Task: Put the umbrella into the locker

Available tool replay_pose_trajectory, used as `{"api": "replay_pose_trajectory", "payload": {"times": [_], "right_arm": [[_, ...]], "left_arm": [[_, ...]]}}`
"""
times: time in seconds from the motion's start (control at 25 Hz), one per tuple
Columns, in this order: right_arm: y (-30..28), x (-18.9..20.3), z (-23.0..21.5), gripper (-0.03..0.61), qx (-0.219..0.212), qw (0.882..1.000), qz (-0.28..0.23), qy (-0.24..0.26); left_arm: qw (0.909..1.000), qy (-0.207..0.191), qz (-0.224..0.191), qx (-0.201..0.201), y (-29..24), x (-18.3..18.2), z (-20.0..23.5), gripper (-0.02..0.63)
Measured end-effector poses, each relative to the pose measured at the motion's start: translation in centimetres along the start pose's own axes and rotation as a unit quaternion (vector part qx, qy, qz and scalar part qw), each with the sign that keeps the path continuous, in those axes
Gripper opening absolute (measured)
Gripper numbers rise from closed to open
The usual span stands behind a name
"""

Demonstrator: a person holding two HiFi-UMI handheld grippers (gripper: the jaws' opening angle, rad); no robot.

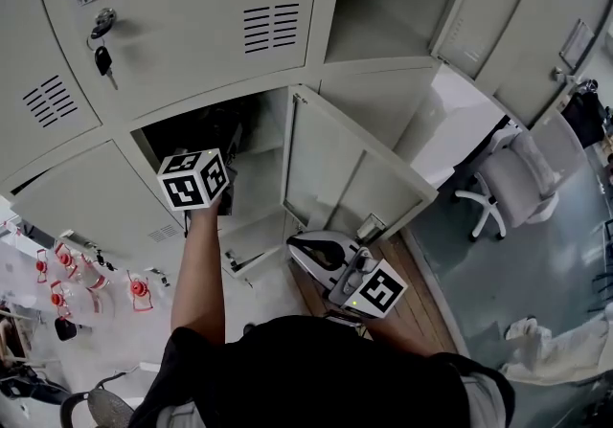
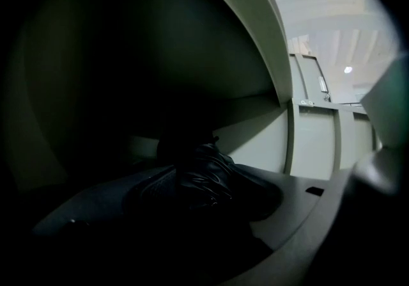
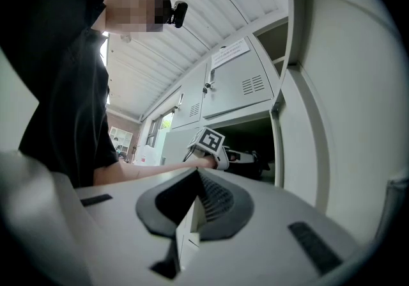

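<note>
My right hand-held gripper point(image 1: 305, 249) is nearest me, low in front of the open locker compartment point(image 1: 261, 129) and just below the free edge of its door point(image 1: 350, 177). Its own view shows the two jaws brought together with nothing between them, pointing roughly level towards that compartment.

My left arm reaches straight out to the compartment's mouth. The marker cube point(image 1: 193, 179) of the left hand-held gripper point(image 3: 241, 157) sits right at the opening, and the jaws go on inside. It is dark in there. The jaws stand wide with the folded black umbrella point(image 2: 203, 176) between them. As far as I can make out, the bundle lies against the ribbed pad and is gripped. From the right gripper view the umbrella shows as a dark shape just past the left jaws, inside the compartment and near its front rather than deep at the back.

The compartment's door is swung fully out on its right side. Up and to the left of the compartment, a bunch of keys point(image 1: 102, 60) hangs from the lock of a closed door. Up and to the right, another compartment point(image 1: 383, 5) stands open. Well off to the right of the compartment, a white office chair point(image 1: 512, 182) stands on the floor.
</note>
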State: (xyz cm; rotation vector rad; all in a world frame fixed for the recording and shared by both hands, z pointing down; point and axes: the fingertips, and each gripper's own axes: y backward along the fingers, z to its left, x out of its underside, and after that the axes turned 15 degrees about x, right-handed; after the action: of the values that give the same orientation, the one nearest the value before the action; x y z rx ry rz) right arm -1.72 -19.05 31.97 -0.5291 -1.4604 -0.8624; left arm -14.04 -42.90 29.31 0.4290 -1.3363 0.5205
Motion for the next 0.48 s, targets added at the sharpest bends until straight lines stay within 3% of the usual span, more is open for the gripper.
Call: {"api": "replay_pose_trajectory", "payload": {"times": [0.48], "right_arm": [[1.3,0.0,-1.0,0.012,0.022,1.0,0.002,-0.004]], "left_arm": [[0.9991,-0.003,0.038,-0.019,-2.4,0.3,1.5,0.242]]}}
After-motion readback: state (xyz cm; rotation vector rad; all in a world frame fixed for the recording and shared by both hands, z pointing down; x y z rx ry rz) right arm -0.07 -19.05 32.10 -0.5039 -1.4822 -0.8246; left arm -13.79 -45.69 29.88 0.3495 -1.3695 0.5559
